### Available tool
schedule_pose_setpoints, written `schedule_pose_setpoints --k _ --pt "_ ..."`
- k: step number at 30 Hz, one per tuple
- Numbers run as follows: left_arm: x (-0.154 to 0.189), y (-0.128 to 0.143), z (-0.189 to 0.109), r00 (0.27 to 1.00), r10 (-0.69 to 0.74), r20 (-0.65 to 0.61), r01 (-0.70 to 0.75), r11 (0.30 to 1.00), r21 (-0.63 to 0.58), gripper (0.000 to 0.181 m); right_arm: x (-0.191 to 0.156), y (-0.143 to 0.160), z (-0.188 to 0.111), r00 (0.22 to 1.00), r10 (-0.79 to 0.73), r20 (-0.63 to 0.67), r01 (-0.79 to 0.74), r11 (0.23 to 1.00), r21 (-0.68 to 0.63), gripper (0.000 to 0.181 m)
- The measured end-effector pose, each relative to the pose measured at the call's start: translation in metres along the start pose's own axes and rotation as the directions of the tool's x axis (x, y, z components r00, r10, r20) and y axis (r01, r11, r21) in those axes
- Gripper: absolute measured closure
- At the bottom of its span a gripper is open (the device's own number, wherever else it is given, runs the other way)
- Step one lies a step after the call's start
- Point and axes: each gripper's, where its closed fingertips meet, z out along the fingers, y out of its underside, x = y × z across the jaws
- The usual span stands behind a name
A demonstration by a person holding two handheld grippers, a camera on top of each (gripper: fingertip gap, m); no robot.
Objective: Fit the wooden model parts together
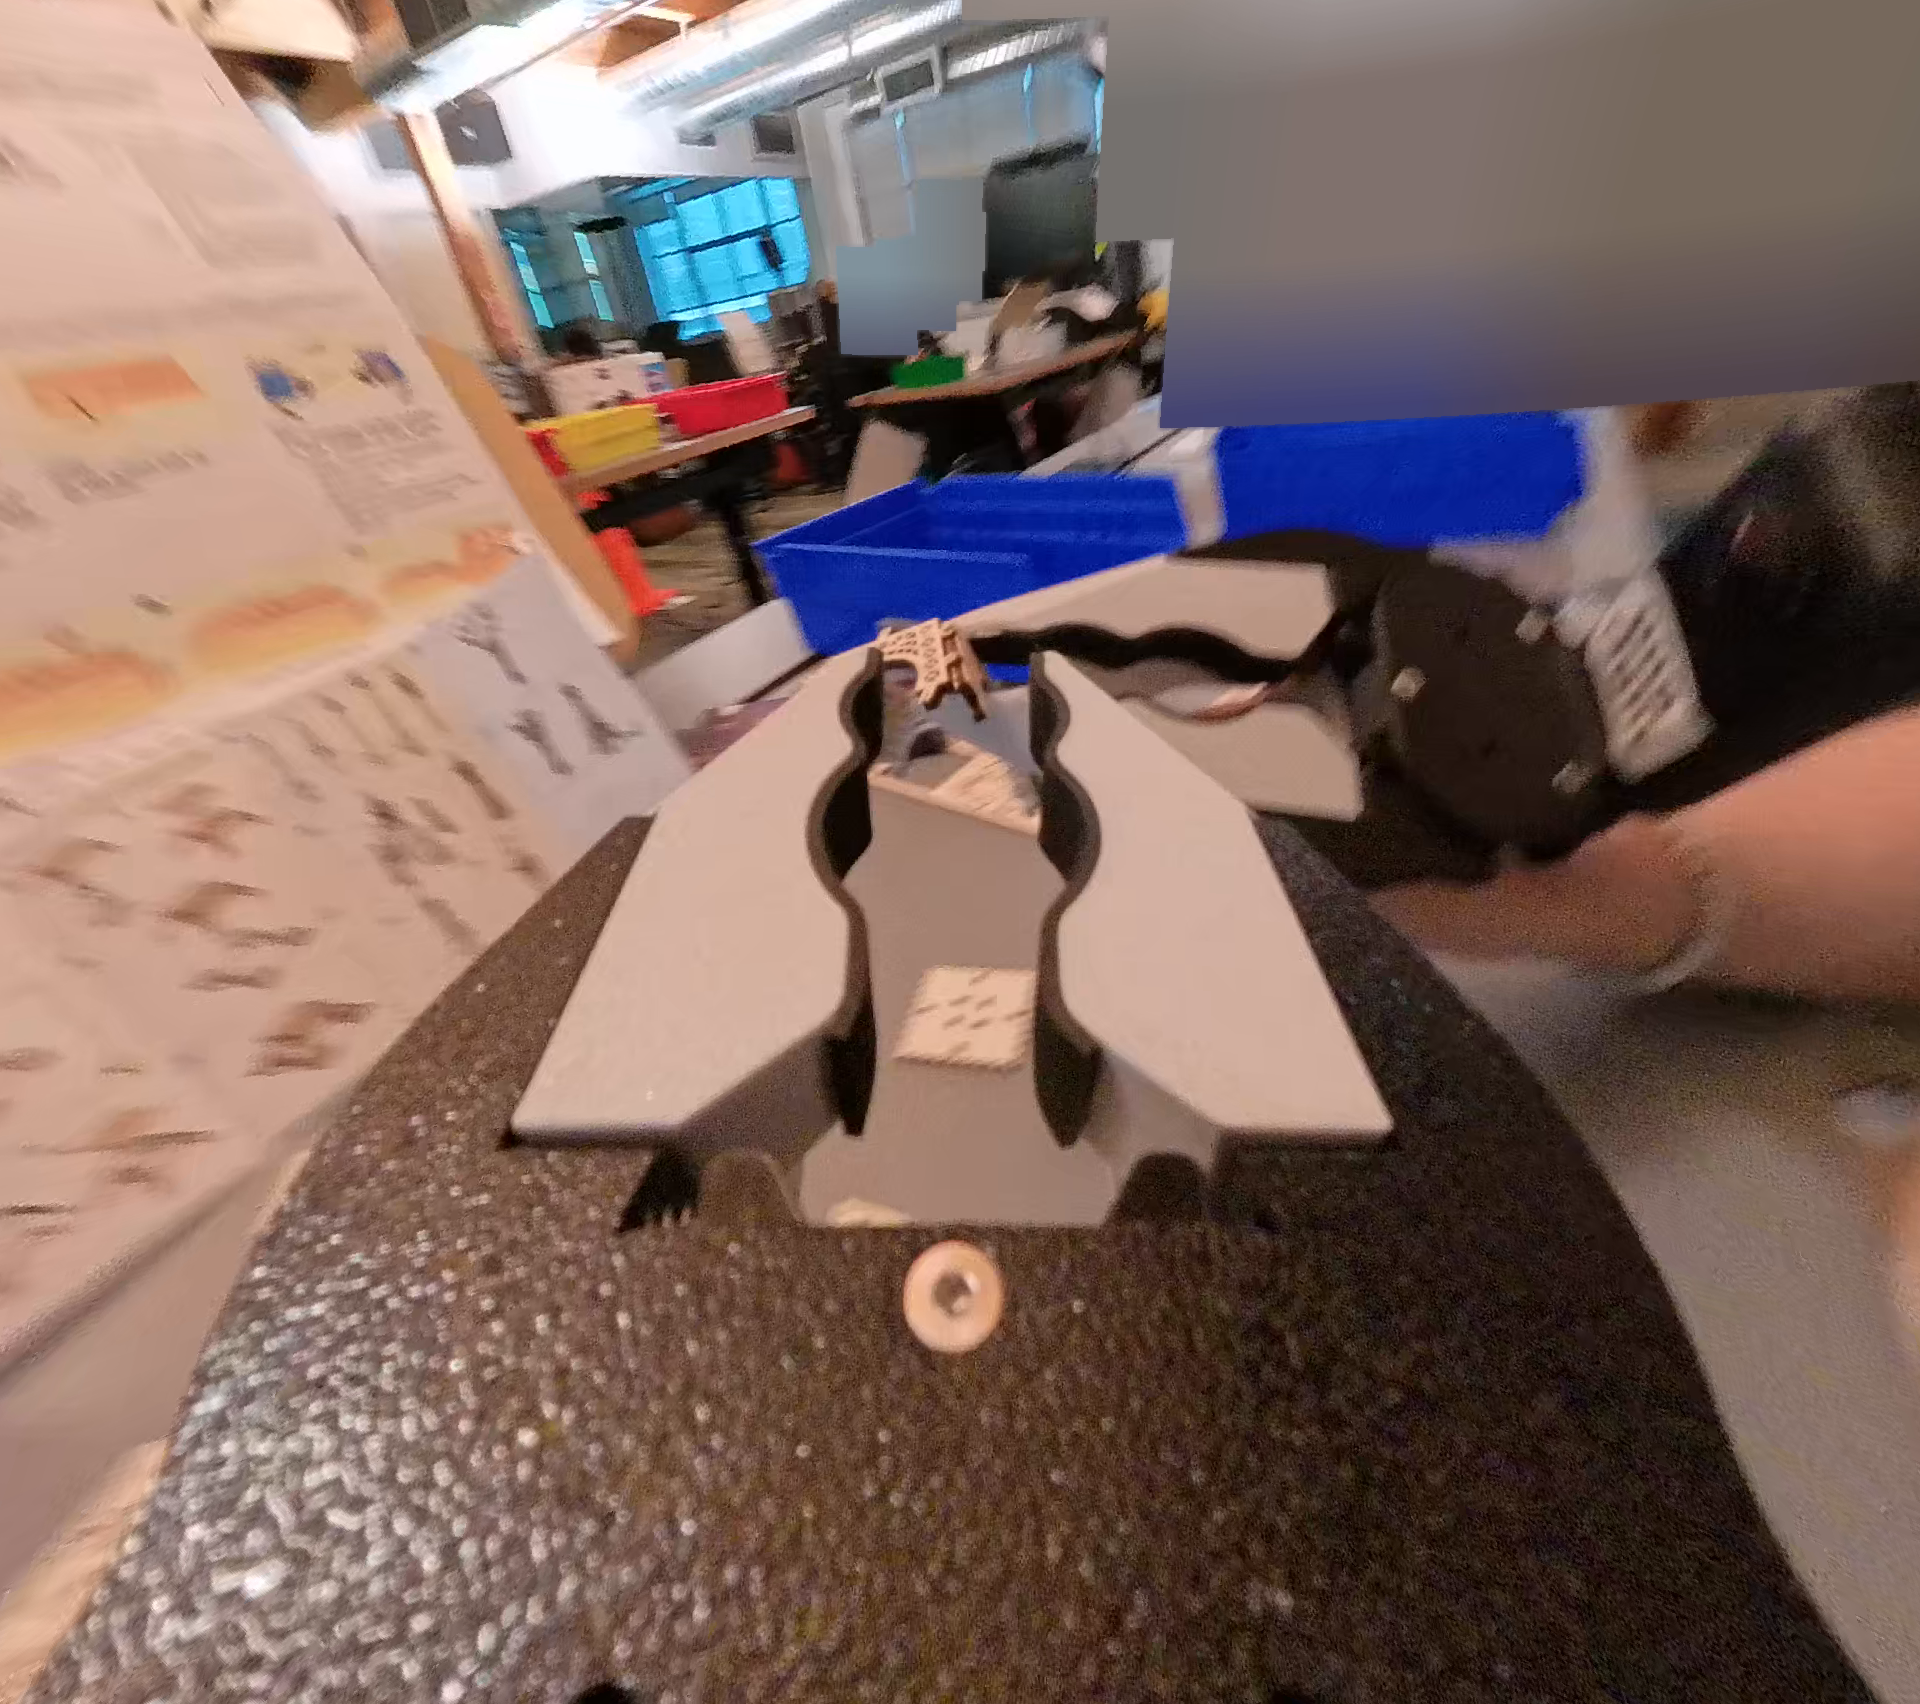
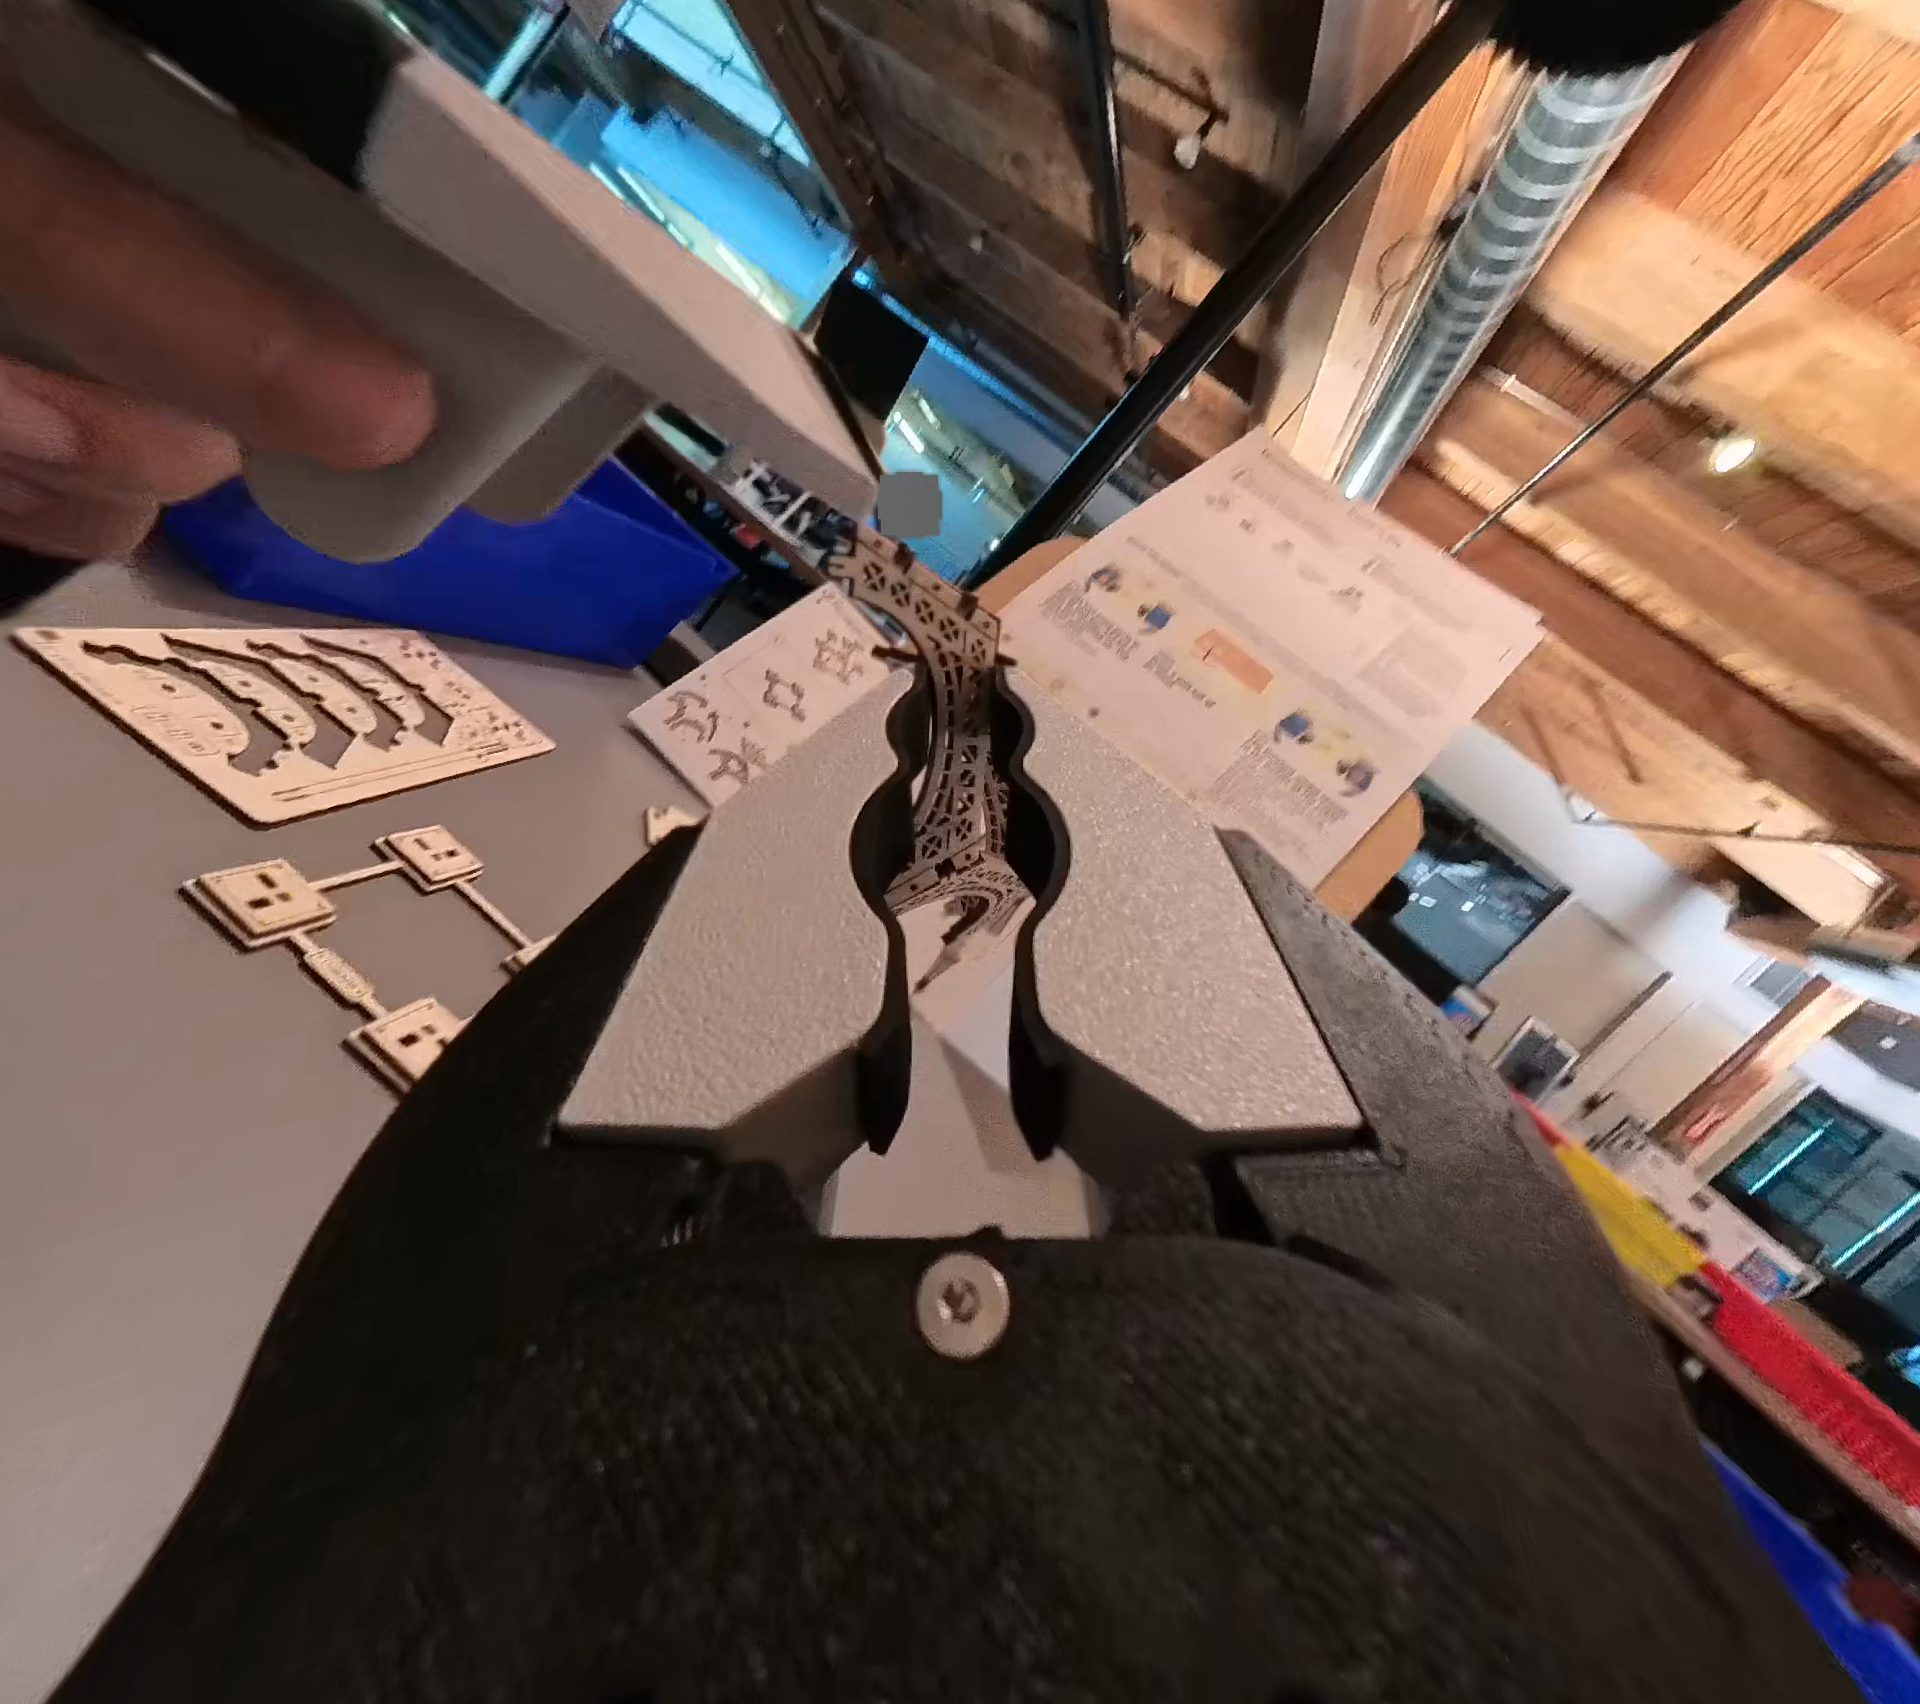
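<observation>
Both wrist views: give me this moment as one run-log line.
right gripper: shut on lattice tower piece | left gripper: open, empty | punched-out sheet, square base frame: on grey table

A large grey mosaic patch covered the upper right of the left wrist view. The instruction sheets (image 1: 208,428) at the left were too blurred to make out. In the right wrist view, the lattice wooden part (image 2: 940,698) ran down between the fingers, its lower end hidden. The linked square pieces (image 2: 332,937) were partly covered by the gripper body.
</observation>
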Motion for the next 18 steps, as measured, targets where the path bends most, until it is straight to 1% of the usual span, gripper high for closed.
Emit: schedule_pose_setpoints --k 1,2,4,6,8,10,13,15,18 --pt "-0.003 0.004 -0.001 0.992 0.123 0.034 -0.122 0.992 -0.045 0.153 -0.002 0.003 0.001 1.000 0.021 0.014 -0.020 1.000 -0.016 0.173" --pt "-0.006 0.008 -0.003 0.964 0.256 0.065 -0.250 0.963 -0.099 0.150 -0.004 0.006 0.002 0.999 0.038 0.032 -0.037 0.999 -0.035 0.173" --pt "-0.011 0.015 -0.006 0.859 0.502 0.102 -0.477 0.857 -0.195 0.151 -0.007 0.012 0.004 0.996 0.068 0.050 -0.064 0.995 -0.078 0.173" --pt "-0.011 0.021 -0.005 0.755 0.648 0.101 -0.609 0.750 -0.259 0.150 -0.008 0.015 0.004 0.995 0.083 0.054 -0.078 0.993 -0.093 0.173" --pt "-0.009 0.021 -0.002 0.690 0.714 0.119 -0.667 0.690 -0.280 0.149 -0.009 0.016 0.004 0.996 0.079 0.051 -0.073 0.991 -0.109 0.173" --pt "-0.010 0.019 0.002 0.648 0.743 0.166 -0.687 0.664 -0.294 0.151 -0.013 0.015 0.004 0.995 0.077 0.061 -0.069 0.991 -0.114 0.173" --pt "-0.011 0.020 0.004 0.599 0.776 0.198 -0.707 0.629 -0.324 0.155 -0.018 0.010 0.003 0.995 0.072 0.070 -0.064 0.992 -0.105 0.173" --pt "-0.010 0.020 0.004 0.596 0.778 0.199 -0.712 0.626 -0.317 0.162 -0.020 0.008 0.002 0.995 0.070 0.074 -0.062 0.993 -0.104 0.173" --pt "-0.011 0.020 0.003 0.593 0.777 0.210 -0.717 0.628 -0.303 0.166 -0.022 0.007 0.002 0.993 0.087 0.081 -0.079 0.991 -0.106 0.173"
